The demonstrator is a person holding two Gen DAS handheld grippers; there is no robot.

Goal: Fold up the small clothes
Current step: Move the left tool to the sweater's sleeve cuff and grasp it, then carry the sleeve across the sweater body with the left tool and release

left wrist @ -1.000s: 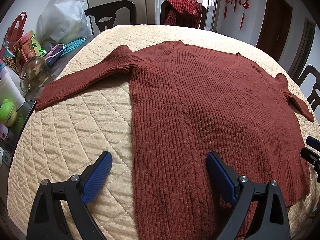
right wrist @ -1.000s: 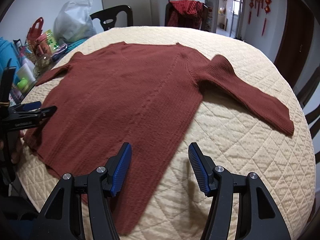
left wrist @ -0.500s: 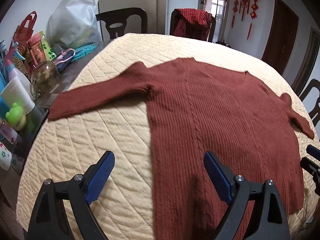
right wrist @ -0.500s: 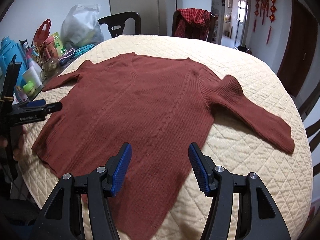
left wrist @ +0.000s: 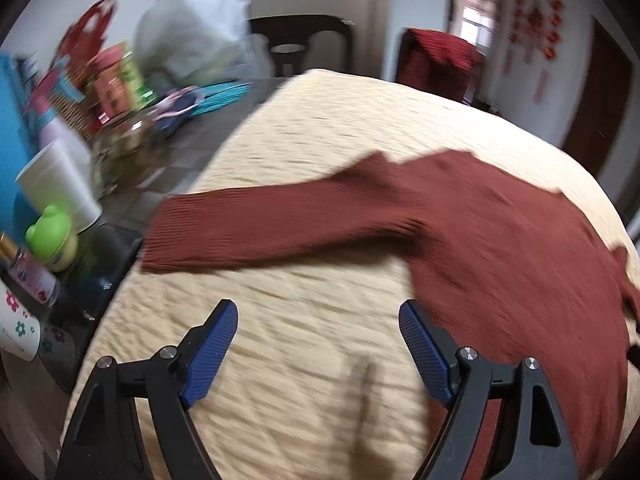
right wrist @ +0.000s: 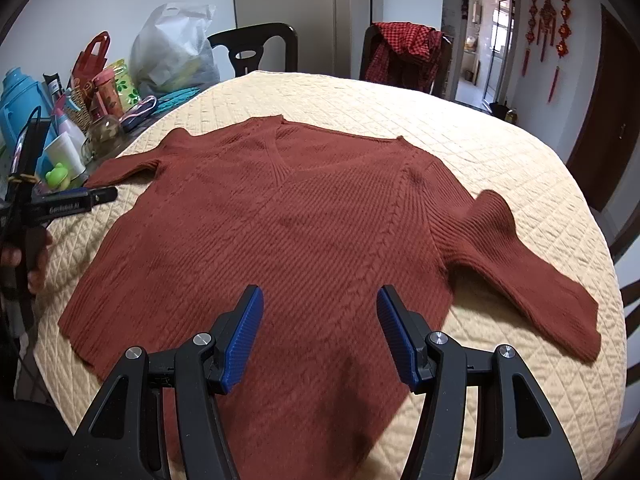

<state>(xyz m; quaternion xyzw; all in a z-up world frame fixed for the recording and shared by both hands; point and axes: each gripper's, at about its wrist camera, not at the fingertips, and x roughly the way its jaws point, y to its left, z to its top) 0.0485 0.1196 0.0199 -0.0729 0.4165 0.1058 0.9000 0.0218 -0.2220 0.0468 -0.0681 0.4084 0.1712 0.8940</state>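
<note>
**Clutter and chairs around the quilted worktop**

A cream quilted cover [right wrist: 400, 120] lies over the worktop. At its left edge crowd a blue flask [right wrist: 18, 100], a white cup [right wrist: 64, 152], a green frog toy [right wrist: 58, 174], a glass jar [right wrist: 104, 132], a red bag [right wrist: 92, 56] and a plastic bag [right wrist: 172, 52]. Behind stand two dark chairs [right wrist: 256, 46], one draped with a red checked cloth [right wrist: 408, 48]. Red ornaments [right wrist: 546, 12] hang on the wall.

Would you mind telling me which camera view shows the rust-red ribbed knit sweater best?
The right wrist view shows the rust-red ribbed knit sweater best: sharp, with the V-neck, both sleeves and hem spread flat on the cream quilted cover. The left wrist view is motion-blurred and shows mainly one sleeve and part of the body.
</note>
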